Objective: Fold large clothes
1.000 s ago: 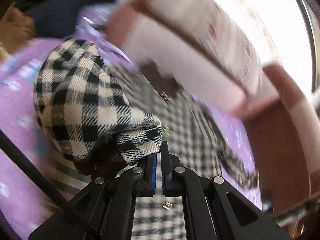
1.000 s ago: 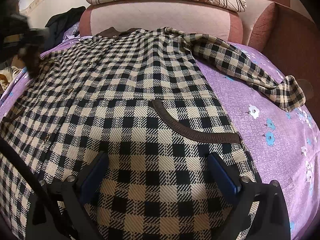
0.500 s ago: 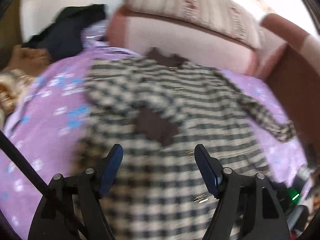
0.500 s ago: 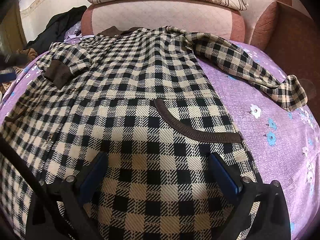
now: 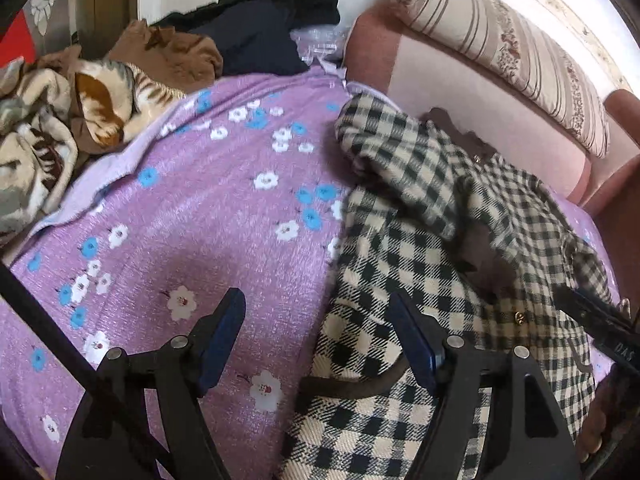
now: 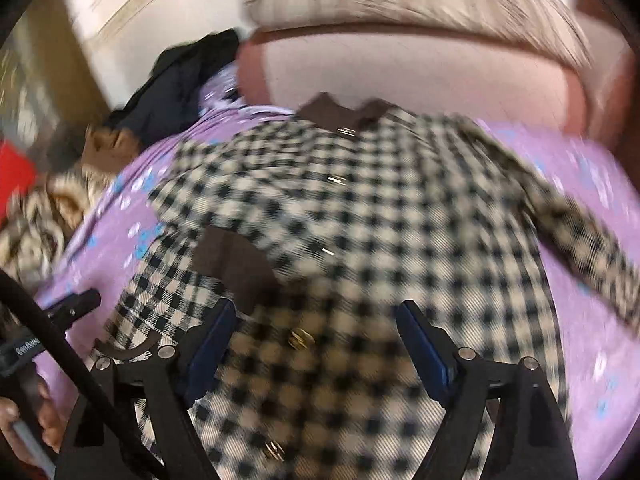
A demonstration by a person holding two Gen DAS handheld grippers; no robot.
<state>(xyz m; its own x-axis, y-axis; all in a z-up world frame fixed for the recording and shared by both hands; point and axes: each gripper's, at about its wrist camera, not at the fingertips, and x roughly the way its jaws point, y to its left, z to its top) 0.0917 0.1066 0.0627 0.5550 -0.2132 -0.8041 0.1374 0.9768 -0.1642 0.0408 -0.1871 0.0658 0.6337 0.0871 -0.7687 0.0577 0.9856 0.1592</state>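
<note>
Coat: checked coat (image 5: 420,264) lies spread on purple floral bed (image 5: 200,216), one sleeve folded across its front | left tongs (image 5: 320,340) spread, empty, over coat's edge | right tongs (image 6: 316,340) closing above fabric – pinching nothing, likely lining up for the next fold

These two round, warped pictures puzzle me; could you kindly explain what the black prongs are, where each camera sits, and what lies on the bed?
Each picture comes from a fisheye camera on a hand-held two-finger gripper, looking along its fingers. A person carries one in each hand. The left gripper stands open over the bedspread's purple flowers, at the edge of the checked coat. The right gripper, its picture blurred, is closing above the coat's buttoned front without pinching it. One sleeve lies folded across the coat. Other clothes are heaped by the wall. Neither gripper holds anything.
</note>
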